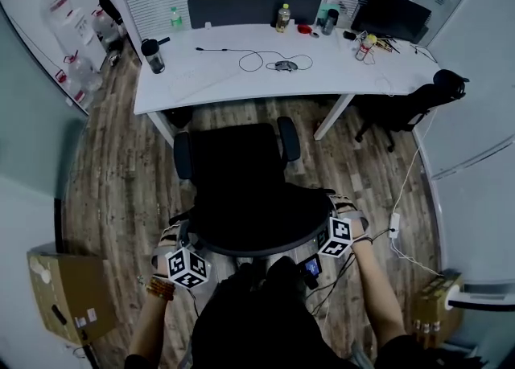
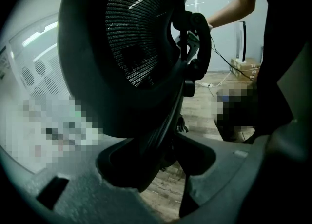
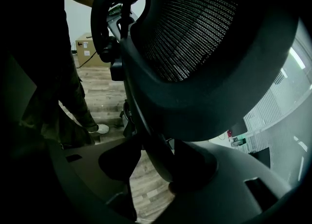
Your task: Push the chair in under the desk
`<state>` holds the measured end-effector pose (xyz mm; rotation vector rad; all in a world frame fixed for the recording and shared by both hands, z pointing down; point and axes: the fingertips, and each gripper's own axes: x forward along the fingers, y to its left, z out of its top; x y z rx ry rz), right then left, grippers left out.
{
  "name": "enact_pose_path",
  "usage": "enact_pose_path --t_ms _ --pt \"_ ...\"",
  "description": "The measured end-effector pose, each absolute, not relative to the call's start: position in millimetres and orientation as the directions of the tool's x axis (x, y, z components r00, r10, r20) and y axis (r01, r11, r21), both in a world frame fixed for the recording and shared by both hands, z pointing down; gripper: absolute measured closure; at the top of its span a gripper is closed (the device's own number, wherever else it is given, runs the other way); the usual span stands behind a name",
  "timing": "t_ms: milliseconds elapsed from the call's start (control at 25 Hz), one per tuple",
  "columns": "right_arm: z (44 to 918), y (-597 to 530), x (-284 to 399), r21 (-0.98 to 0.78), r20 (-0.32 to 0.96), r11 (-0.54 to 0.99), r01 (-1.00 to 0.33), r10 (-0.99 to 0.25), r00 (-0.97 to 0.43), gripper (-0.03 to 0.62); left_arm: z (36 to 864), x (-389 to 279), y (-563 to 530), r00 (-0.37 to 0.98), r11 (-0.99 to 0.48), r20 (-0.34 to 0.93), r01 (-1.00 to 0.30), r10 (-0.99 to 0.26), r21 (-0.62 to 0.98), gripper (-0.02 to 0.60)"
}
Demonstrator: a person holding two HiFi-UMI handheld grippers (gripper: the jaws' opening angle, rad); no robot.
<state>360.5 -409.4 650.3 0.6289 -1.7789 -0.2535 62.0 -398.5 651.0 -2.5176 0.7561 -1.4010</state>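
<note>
While left tool and right tool grip the chair backrest, a bottle stands on the desk.

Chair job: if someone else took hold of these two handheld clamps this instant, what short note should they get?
Left gripper: closed on the left rim of the chair backrest.
Right gripper: closed on the right rim.
Chair: faces the desk, seat just short of its front edge, lined up with the gap between the desk legs.
Done: backrest gripped on both sides.
Left: roll the chair forward until the seat sits under the desk.
</note>
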Motion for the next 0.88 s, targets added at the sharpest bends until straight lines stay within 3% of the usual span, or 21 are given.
enact_pose_path --t_ms 880 --pt "650 -427 355 0.487 0.817 0.827 -0.282 -0.545 -0.188 0.383 654 60 -421 0.435 -0.852 0.736 -0.336 -0.519 -0.402 0.345"
